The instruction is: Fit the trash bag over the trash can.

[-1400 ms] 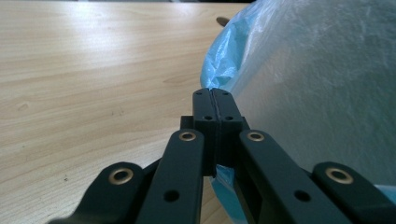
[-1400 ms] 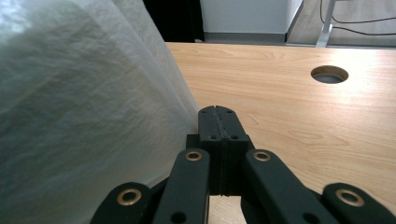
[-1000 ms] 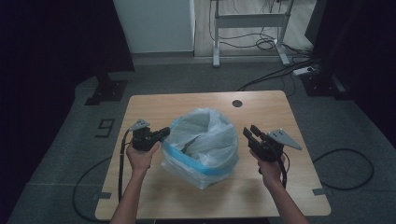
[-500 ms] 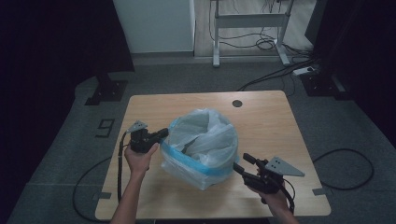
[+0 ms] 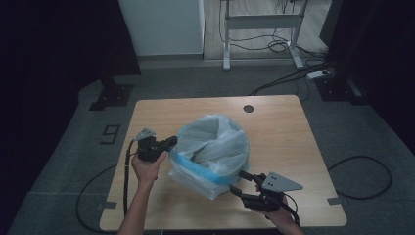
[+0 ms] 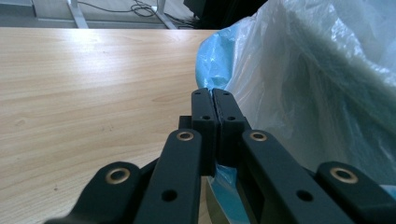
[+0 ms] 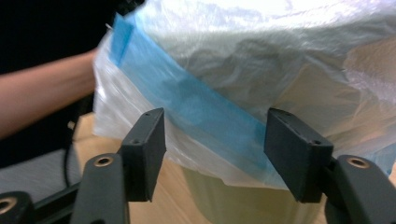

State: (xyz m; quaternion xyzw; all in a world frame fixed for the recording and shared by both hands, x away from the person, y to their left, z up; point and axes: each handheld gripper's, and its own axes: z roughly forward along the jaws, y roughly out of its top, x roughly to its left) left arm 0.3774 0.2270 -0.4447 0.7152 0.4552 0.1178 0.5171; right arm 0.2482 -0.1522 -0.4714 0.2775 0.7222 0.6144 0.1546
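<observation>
The left gripper (image 5: 169, 143) has its jaws pressed together, pinching the rim of the translucent bag (image 5: 215, 142) where its blue band (image 6: 212, 56) folds over; in the left gripper view the plastic billows up just to the right of the closed jaws, with bare worktop (image 6: 84, 84) to their left. The right gripper (image 5: 241, 181) has just been opening its jaws; they stand apart, gripping nothing, with the blue band running slantwise just beyond the gap and the bin's (image 7: 233, 203) pale wall below it. Past the left jaw a forearm (image 7: 42, 100) crosses. The bag-lined bin stands mid-worktop between both grippers.
</observation>
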